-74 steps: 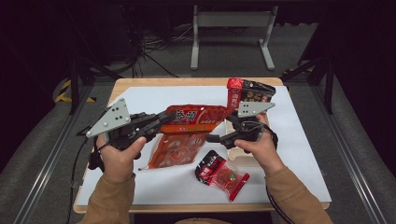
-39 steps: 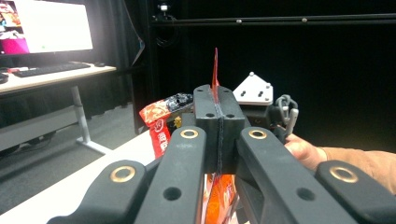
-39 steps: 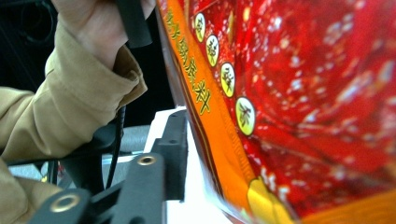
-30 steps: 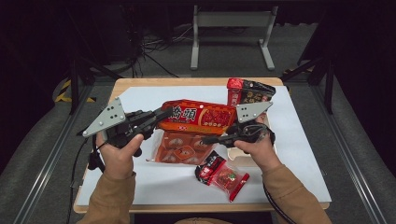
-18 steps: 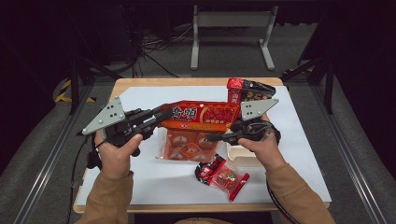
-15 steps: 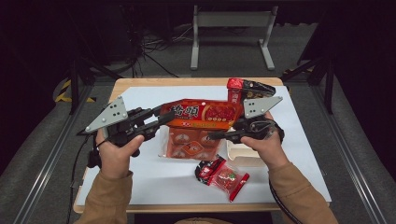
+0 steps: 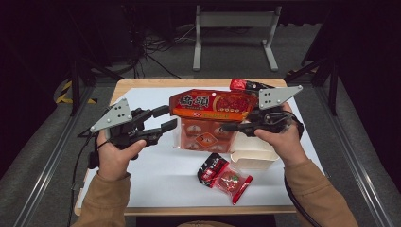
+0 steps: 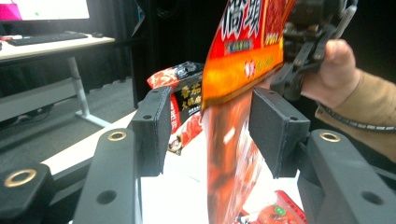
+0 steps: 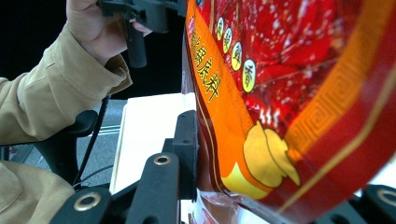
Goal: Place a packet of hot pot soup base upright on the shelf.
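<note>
Glossy plastic snack bag [image 7: 213, 105]

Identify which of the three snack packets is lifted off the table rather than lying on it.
The large orange-red bag, clamped by the right gripper. The small packet near the front edge and the red pack at the back both lie flat.

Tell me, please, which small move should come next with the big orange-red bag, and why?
Probably draw the left tool back, clear of the bag. Its jaws have just been opening and stand apart from the bag between them, while the right tool grips the bag, which hangs above the table.
</note>
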`<state>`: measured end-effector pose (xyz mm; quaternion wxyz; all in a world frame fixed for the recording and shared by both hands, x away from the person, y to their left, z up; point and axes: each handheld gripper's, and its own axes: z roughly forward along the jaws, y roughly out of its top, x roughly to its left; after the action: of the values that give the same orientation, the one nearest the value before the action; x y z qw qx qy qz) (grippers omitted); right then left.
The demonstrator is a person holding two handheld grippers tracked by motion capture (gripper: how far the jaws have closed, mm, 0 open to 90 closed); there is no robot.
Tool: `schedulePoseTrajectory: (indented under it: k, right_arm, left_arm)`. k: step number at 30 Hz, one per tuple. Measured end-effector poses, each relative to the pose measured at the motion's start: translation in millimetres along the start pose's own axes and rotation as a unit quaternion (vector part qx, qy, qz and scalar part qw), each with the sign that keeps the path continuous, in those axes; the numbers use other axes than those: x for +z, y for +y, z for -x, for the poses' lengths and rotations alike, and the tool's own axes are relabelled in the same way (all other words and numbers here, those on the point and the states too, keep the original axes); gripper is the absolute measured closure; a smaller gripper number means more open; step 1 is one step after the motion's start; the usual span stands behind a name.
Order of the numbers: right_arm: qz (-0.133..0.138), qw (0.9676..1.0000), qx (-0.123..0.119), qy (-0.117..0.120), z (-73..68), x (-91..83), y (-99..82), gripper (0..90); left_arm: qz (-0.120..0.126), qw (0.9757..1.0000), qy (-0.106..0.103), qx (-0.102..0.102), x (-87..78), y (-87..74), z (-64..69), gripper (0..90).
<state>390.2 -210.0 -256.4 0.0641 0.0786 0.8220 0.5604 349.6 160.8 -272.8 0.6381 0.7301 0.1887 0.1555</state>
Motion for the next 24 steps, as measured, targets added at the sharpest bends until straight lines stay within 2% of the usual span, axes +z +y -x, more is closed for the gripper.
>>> schedulePoseTrajectory:
  k: [11, 21, 24]
  right_arm:
    - [-0.005, 0.9995, 0.012, -0.028, 4.5, -21.3, 10.4, 71.1]
    - [-0.003, 0.9982, 0.018, -0.057, 13.2, -44.8, 12.5, 71.1]
    - [-0.010, 0.9976, 0.019, -0.066, 16.9, -51.1, 13.1, 71.1]
  left_arm:
    - [-0.016, 0.9997, 0.018, -0.003, -6.0, -8.8, -9.2, 46.8]
    - [-0.029, 0.9993, 0.022, -0.005, -5.7, -13.6, -14.6, 45.2]
    - [-0.032, 0.9992, 0.023, -0.007, -6.8, -14.3, -16.7, 43.5]
